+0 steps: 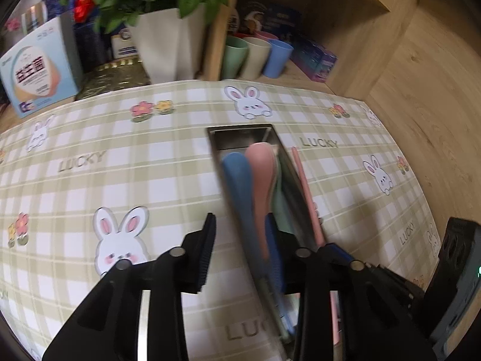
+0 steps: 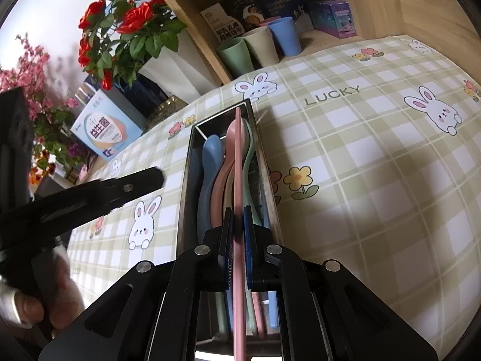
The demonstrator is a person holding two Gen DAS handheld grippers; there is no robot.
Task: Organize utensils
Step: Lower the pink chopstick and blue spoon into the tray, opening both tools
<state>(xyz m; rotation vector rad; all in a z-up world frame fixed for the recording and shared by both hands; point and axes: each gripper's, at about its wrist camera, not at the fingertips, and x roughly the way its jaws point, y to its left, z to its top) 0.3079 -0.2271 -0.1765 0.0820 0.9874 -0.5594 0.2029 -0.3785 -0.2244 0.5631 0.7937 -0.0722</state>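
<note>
Pink chopstick (image 2: 238, 162) clamped in right gripper (image 2: 239, 240), above metal tray (image 2: 184, 180); lower level before release. Left gripper (image 1: 240, 252) part-open, empty.

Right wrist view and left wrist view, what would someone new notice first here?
Probably the right gripper, shut on a long pink utensil held over the steel tray mid-table, where blue and pink spoons already lie. Next, the bunny-print checked tablecloth, and the red flowers in a white pot behind it. The left gripper is open and empty beside the tray.
</note>
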